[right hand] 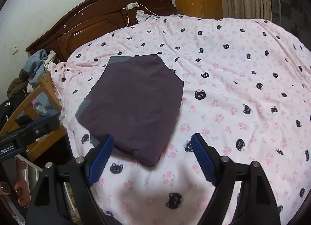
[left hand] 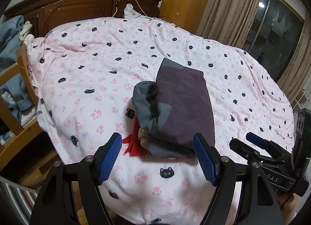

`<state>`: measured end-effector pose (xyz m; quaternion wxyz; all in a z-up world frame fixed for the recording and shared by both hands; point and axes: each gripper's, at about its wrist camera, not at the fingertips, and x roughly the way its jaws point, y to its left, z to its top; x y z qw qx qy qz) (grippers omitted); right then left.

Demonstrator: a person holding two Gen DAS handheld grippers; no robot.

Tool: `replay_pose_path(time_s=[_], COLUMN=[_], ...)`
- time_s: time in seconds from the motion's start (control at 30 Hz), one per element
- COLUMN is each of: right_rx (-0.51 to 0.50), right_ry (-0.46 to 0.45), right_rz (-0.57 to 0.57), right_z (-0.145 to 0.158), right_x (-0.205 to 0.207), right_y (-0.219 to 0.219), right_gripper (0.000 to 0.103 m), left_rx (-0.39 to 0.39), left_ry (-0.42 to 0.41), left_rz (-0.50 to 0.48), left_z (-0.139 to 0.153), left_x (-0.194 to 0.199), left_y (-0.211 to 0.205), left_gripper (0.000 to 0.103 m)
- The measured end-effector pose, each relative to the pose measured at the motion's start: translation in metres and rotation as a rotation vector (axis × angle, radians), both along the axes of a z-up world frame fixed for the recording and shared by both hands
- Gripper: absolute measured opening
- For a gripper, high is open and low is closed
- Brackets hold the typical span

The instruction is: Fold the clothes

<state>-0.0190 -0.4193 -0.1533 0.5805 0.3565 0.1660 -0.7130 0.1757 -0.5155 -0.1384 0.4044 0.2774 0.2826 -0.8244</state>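
Where the pink sheet [right hand: 233,93] covers the bed, a folded purple garment [right hand: 136,98] with grey panels lies near its middle; a red cloth [left hand: 134,143] peeks from its near left. Both grippers, left [left hand: 157,159] and right [right hand: 151,159], hover with fingers wide, holding nothing.

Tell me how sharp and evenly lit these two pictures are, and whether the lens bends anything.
Left wrist view: fisheye bows the bed into a dome, corners black; near edge of the garment smears by the open left tongs; a lamp reflects in the dark window.
Right wrist view: same bowing; garment's near corner blurred, soft shadow under the open right tongs; lighting even.
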Motion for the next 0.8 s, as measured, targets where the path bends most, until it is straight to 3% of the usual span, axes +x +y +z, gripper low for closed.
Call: replay_pose_path(time_s=[0.27,0.8], right_rx=[-0.007,-0.054], right_ry=[0.058,0.085], right_rz=[-0.004,-0.036], right_z=[0.007,0.027], right_x=[0.018,0.03], right_y=[0.026,0.063], right_gripper=[0.083,0.083], left_rx=[-0.07,-0.126], left_ry=[-0.043,-0.03], left_rz=[0.016,0.013], left_z=[0.006,0.02], left_x=[0.006,0.016], left_y=[0.032,0.058], left_gripper=[0.071,0.072])
